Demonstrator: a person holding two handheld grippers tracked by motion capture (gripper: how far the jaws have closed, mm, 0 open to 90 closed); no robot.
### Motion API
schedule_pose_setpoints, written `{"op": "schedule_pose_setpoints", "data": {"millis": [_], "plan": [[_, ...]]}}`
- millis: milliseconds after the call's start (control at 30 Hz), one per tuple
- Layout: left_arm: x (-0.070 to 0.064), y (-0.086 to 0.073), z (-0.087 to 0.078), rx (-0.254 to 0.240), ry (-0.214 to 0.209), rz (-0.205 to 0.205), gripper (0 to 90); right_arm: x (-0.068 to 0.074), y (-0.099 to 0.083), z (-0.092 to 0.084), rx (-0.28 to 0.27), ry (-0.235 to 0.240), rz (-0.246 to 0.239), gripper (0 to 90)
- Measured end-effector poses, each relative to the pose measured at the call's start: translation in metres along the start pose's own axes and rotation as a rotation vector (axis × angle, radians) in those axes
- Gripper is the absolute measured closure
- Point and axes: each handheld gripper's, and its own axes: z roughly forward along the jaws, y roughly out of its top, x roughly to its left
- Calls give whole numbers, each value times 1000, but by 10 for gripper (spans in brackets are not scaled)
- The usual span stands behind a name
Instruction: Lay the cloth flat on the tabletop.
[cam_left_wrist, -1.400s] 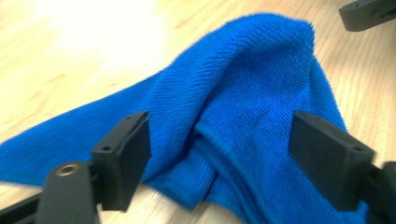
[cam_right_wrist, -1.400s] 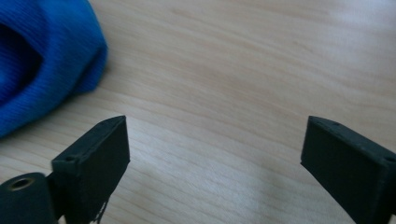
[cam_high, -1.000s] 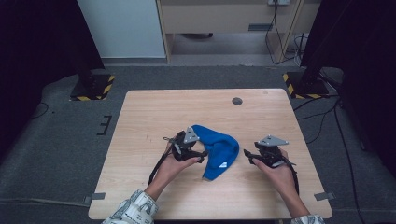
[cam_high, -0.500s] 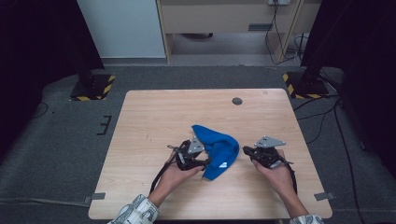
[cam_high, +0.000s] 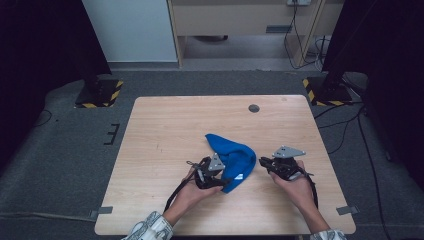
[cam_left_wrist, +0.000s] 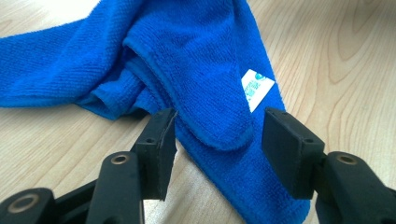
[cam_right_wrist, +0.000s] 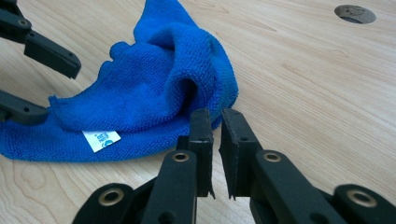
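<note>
A crumpled blue cloth (cam_high: 234, 156) with a white label (cam_left_wrist: 256, 88) lies on the wooden table (cam_high: 165, 130). My left gripper (cam_high: 226, 182) sits at the cloth's near-left edge. Its jaws have just been closing. In the left gripper view they stand open (cam_left_wrist: 219, 140) astride a folded tip of the cloth (cam_left_wrist: 219, 126), and the pads do not press on it. My right gripper (cam_high: 263, 163) rests just right of the cloth. Its jaws (cam_right_wrist: 217, 135) are shut to a thin slit that has just widened slightly, with nothing in it, beside the cloth's rolled edge (cam_right_wrist: 187, 79).
A round grommet hole (cam_high: 254, 108) sits near the table's far edge. Bare wood lies to the left and behind the cloth. Black stands with yellow-striped feet (cam_high: 100, 95) flank the table on the grey floor. The left gripper's fingers (cam_right_wrist: 51, 53) appear in the right gripper view.
The left gripper has moved nearer the front edge and lower along the cloth, and its jaws have narrowed. The cloth has bunched more. The right hand has kept its place.
</note>
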Motion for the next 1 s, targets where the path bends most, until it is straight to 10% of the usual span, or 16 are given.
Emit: {"op": "schedule_pose_setpoints", "data": {"millis": [200,567,1000], "plan": [[-1,-2,4,27,-4,10,478,0,0,1,4,0,7,787],[6,-1,0,-7,-2,-6,867,-1,1,0,-3,-1,13,750],[27,-17,-35,16,10,-19,876,6,13,-3,-20,23,-24,700]]}}
